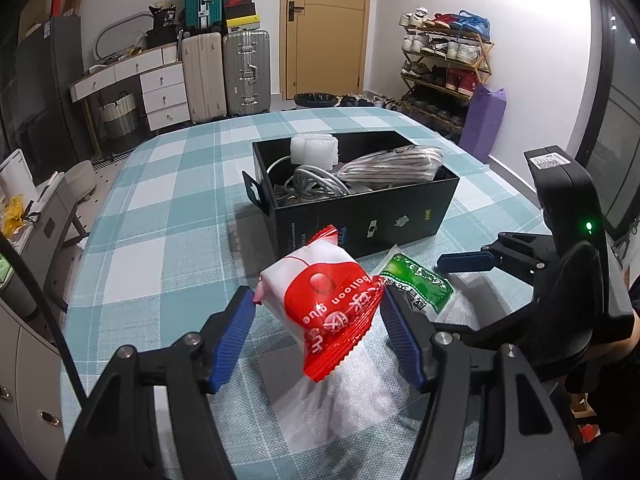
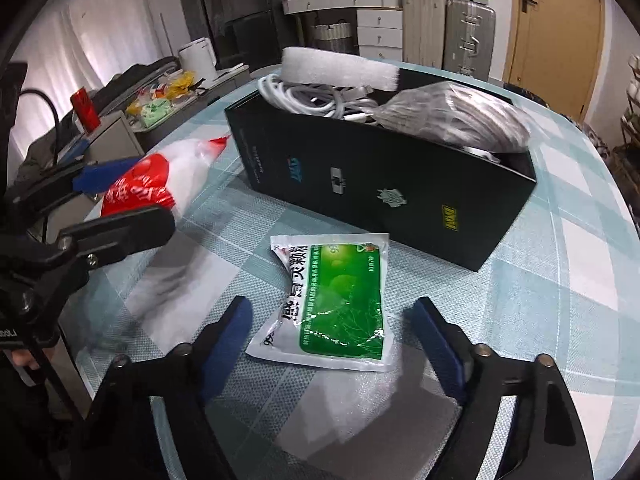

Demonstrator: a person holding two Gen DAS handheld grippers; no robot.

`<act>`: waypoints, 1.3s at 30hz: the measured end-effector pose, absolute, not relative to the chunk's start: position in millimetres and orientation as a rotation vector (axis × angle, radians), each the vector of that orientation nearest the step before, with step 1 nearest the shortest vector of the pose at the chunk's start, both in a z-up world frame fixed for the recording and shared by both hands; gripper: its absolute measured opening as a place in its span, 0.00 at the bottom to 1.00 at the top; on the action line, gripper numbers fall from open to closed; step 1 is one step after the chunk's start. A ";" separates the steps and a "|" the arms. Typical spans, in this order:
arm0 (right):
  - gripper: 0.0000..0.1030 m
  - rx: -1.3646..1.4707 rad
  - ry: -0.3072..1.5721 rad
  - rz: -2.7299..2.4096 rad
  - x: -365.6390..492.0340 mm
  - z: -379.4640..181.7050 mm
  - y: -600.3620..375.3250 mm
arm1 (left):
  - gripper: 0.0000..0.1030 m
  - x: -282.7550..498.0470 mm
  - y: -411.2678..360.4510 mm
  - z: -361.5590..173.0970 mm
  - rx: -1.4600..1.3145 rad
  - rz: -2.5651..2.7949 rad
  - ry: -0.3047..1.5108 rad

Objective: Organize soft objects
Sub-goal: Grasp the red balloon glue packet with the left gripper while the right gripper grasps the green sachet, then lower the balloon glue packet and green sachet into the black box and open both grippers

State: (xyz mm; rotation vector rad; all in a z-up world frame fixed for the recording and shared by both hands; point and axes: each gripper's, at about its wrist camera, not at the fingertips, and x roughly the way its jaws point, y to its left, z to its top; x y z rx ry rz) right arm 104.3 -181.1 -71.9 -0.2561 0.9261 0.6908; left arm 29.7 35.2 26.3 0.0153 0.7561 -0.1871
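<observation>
My left gripper (image 1: 318, 312) is shut on a red and white balloon-glue packet (image 1: 328, 304) and holds it above the table; it also shows in the right wrist view (image 2: 152, 184). A green and white sachet (image 2: 336, 304) lies flat on a sheet of white foam wrap (image 2: 360, 396), between the fingers of my right gripper (image 2: 332, 324), which is open. The sachet shows in the left wrist view (image 1: 416, 284) too. A black box (image 1: 360, 208) behind holds white cables (image 1: 316, 184), a white foam block (image 1: 314, 150) and a striped bagged item (image 1: 396, 166).
The table has a teal checked cloth (image 1: 168, 208). Suitcases (image 1: 224, 76), a white drawer desk (image 1: 160, 88), a door (image 1: 324, 28) and a shoe rack (image 1: 444, 64) stand behind. A cluttered side cabinet (image 2: 152, 104) is at the table's left.
</observation>
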 end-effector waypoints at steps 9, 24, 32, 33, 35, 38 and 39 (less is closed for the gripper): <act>0.51 -0.275 0.896 0.682 105.5 -70.8 -183.3 | 0.63 29.0 36.4 29.2 0.001 -0.191 0.752; 0.38 -0.242 0.863 0.743 103.2 -59.1 -199.6 | 0.63 28.6 42.5 33.2 -0.020 -0.175 0.732; 0.38 -0.203 0.806 0.779 95.9 -36.8 -210.9 | 0.63 22.5 41.5 43.1 -0.022 -0.169 0.698; 0.38 -0.197 0.798 0.780 95.1 -32.8 -211.7 | 0.63 21.7 41.2 44.7 -0.022 -0.168 0.693; 0.38 -0.187 0.784 0.786 94.2 -26.7 -215.2 | 0.63 20.4 39.8 48.6 -0.019 -0.165 0.683; 0.38 -0.179 0.754 0.785 91.0 -15.7 -217.2 | 0.63 20.1 36.9 52.5 -0.014 -0.169 0.673; 0.38 -0.176 0.742 0.783 89.8 -11.1 -219.2 | 0.63 20.6 34.7 53.4 -0.009 -0.170 0.672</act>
